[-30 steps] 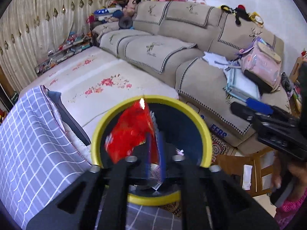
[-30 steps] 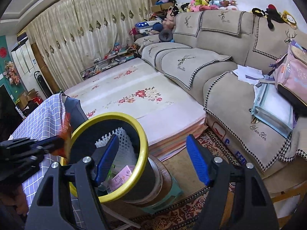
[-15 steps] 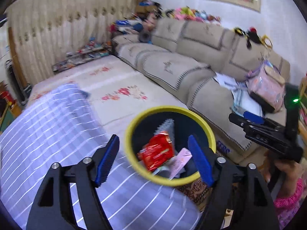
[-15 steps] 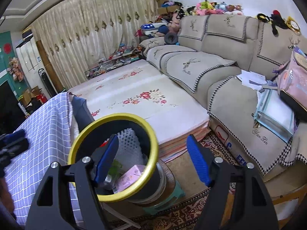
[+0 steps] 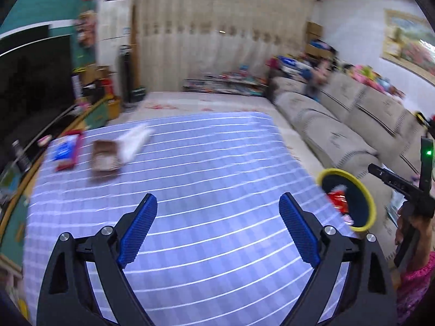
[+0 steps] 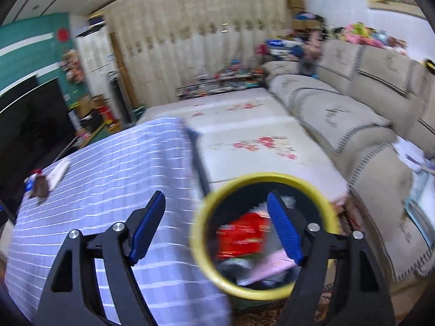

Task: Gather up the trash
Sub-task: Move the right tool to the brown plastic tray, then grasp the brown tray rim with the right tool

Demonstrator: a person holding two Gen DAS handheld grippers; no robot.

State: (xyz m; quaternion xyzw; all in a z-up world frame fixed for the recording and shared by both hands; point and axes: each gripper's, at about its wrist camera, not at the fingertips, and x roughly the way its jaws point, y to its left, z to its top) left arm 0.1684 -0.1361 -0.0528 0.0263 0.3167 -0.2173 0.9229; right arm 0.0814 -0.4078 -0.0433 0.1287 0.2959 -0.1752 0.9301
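Note:
My left gripper [image 5: 217,201] hangs over the blue checked tablecloth [image 5: 206,168], its jaws opening with nothing between them. At the table's far left lie a brown cardboard box [image 5: 104,157], a white paper piece [image 5: 136,141] and a blue and red packet [image 5: 66,152]. The yellow-rimmed bin [image 5: 323,175] stands off the table's right edge with a red packet [image 5: 337,201] inside. My right gripper [image 6: 216,198] is above the near rim of the bin [image 6: 198,233], jaws opening and empty. Below it lie the red packet [image 6: 242,233] and a pink wrapper [image 6: 272,265].
A beige sofa [image 5: 339,125] runs along the right, with a floral mat [image 6: 244,141] in front of it. A dark TV and cluttered shelf [image 5: 35,87] line the left wall. A person's hand [image 5: 413,225] holds the other gripper at the right edge.
My left gripper opened and let the red packet go into the bin, then swung left over the table. The right gripper also swung left, and the bin now sits under its jaws.

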